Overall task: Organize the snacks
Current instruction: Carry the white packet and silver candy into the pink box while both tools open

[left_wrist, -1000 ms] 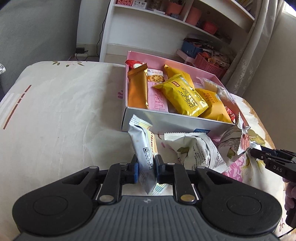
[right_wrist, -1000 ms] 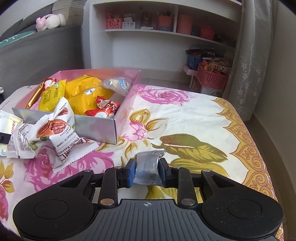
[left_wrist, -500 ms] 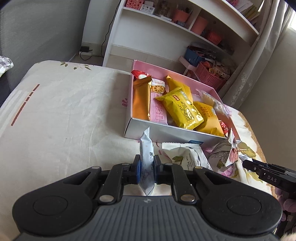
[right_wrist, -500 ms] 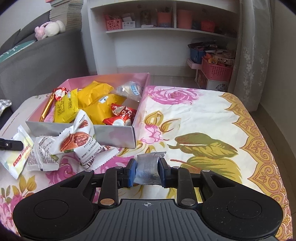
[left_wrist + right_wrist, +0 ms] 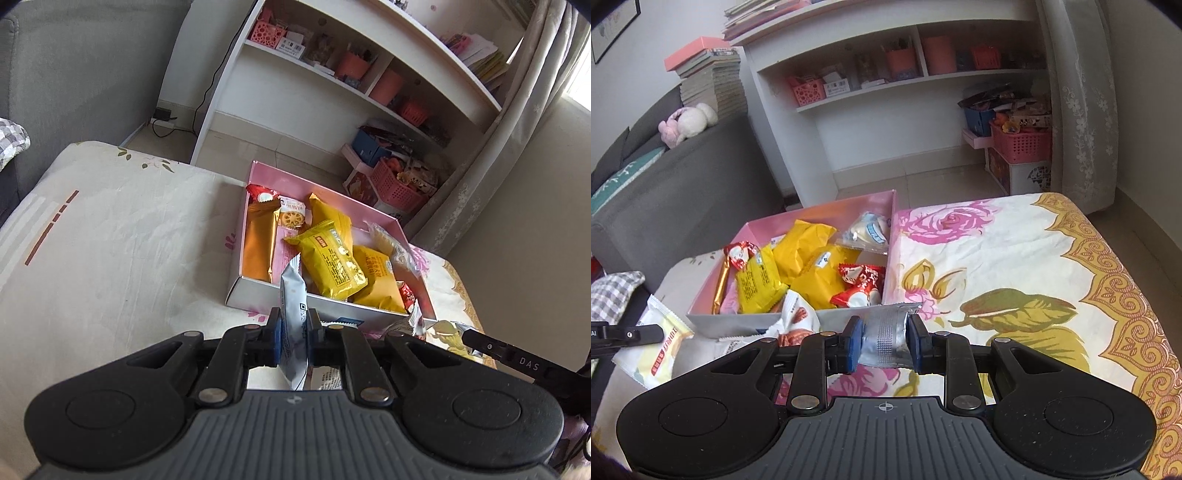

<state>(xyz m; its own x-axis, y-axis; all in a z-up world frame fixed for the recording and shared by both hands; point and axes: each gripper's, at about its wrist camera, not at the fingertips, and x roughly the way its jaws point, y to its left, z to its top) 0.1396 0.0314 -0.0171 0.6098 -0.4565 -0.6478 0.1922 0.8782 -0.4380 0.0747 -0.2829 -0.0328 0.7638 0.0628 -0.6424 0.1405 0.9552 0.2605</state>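
Observation:
A pink box (image 5: 236,288) on the table holds yellow packets (image 5: 328,254), a gold bar (image 5: 260,243) and red candies. It also shows in the right wrist view (image 5: 892,221). My left gripper (image 5: 293,326) is shut on a white snack packet (image 5: 293,306), held upright above the table just before the box's near wall. The same packet shows at the left of the right wrist view (image 5: 659,347). My right gripper (image 5: 884,341) is shut on a silver foil packet (image 5: 886,338), raised near the box's near right corner. A walnut packet (image 5: 796,321) lies before the box.
The table wears a floral cloth (image 5: 1015,277) on the right and a pale cloth (image 5: 110,240) on the left. A white shelf unit (image 5: 886,110) and pink baskets (image 5: 1019,142) stand beyond. A grey sofa (image 5: 683,177) is at the left.
Both grippers have risen with their packets and now look down on the box from higher. The left packet has come off the table and moved toward the box's near wall.

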